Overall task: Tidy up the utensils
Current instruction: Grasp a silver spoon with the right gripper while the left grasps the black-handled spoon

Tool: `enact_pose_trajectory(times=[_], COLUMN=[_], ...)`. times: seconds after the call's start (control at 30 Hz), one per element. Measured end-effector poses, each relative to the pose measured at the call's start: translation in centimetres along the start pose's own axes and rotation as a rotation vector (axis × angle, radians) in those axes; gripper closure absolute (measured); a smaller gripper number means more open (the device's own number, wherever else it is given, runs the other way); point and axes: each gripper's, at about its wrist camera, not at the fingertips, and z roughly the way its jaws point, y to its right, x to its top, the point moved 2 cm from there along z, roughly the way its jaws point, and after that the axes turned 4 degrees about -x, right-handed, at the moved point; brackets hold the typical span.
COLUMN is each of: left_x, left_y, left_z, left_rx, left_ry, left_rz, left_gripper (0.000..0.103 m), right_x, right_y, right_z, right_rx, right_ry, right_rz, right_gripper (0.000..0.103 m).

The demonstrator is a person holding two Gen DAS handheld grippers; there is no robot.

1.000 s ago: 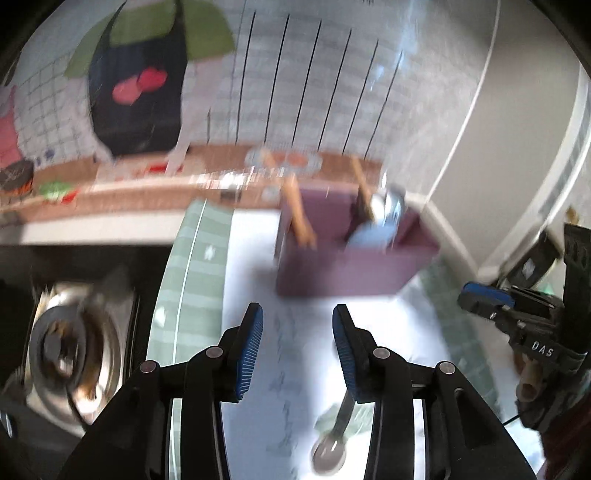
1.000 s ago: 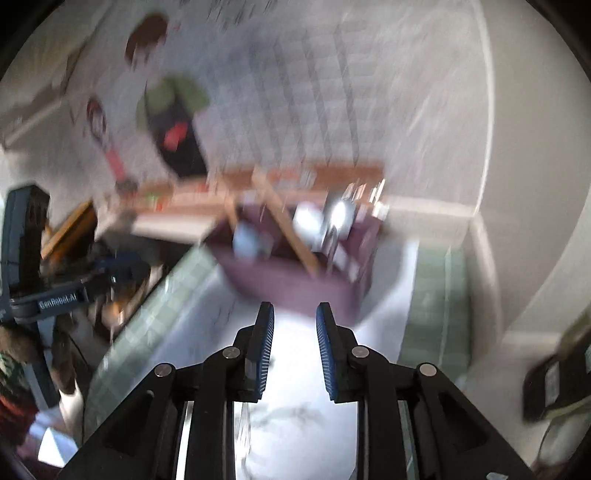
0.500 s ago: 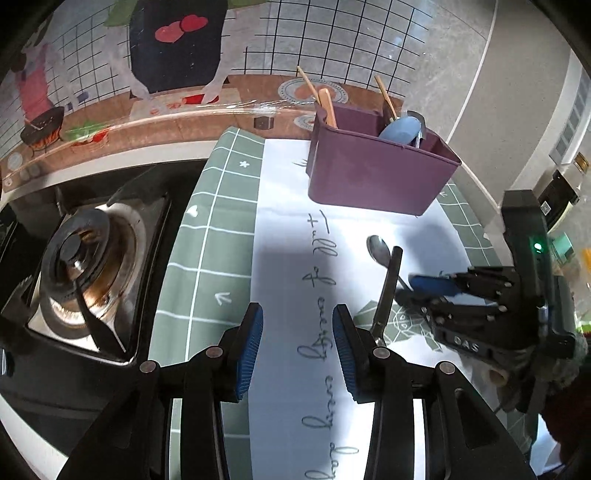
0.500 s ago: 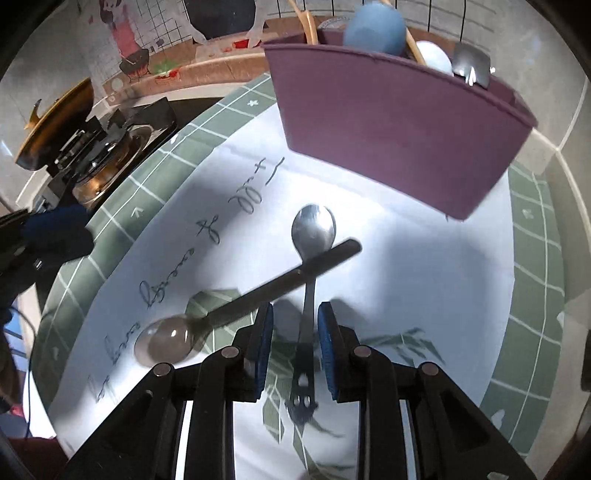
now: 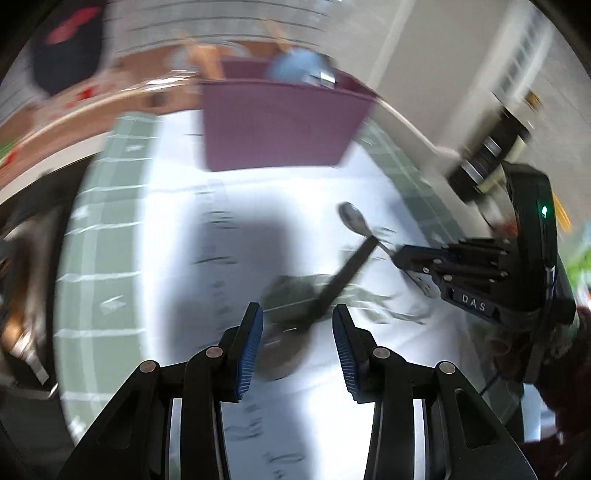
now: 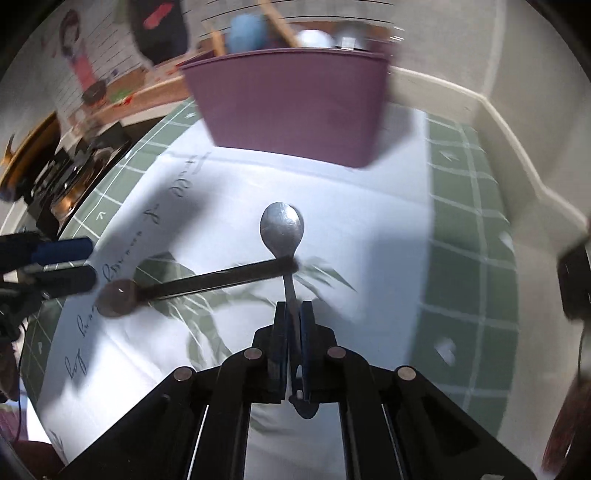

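A silver spoon point(image 6: 282, 229) lies on the white mat, bowl toward a purple utensil bin point(image 6: 291, 107). My right gripper point(image 6: 292, 314) is shut on the silver spoon's handle. A dark-handled spoon point(image 6: 207, 282) lies across it, bowl to the left. In the left wrist view my left gripper point(image 5: 297, 326) is open, its blue pads either side of the dark spoon's bowl point(image 5: 284, 350). The silver spoon point(image 5: 354, 218), the bin point(image 5: 280, 125) and the right gripper point(image 5: 410, 258) show there too.
The bin holds several utensils, among them a blue spoon point(image 6: 245, 31) and wooden sticks. A gas stove point(image 6: 66, 177) sits left of the green checked mat point(image 6: 469, 229). A wall and counter edge point(image 6: 517, 125) close the right side.
My right gripper has closed on the silver spoon's handle. My left gripper has dropped down and forward until the dark spoon's bowl lies between its open fingers.
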Motion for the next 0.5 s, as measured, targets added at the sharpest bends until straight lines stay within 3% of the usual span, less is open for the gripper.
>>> enact_pose_trajectory(times=[0.07, 0.27, 0.37, 0.5], left_x=[0.6, 1.3, 1.1, 1.3], left_y=[1.4, 3.6, 3.0, 0.8], left_z=[1.5, 5.0, 5.3, 4.7], left_rx=[-0.02, 0.08, 0.121, 0.19], left_ry=[-0.042, -0.15, -0.154, -0.131], left_rz=[0.065, 0.24, 0.242, 0.161], left_gripper=[0.063, 0.063, 0.062, 0.063], right_x=[-0.9, -2.8, -3.1, -3.4], right_y=[1.2, 2.5, 2.8, 3.0], right_z=[-0.6, -1.8, -1.9, -2.1], right_rx=[0.001, 0.001, 0.005, -0.005], right_ry=[0.003, 0.015, 0.018, 0.021], right_rz=[0.038, 0.08, 0.092, 0.101], right_gripper=[0.098, 0.098, 0.096, 0.092])
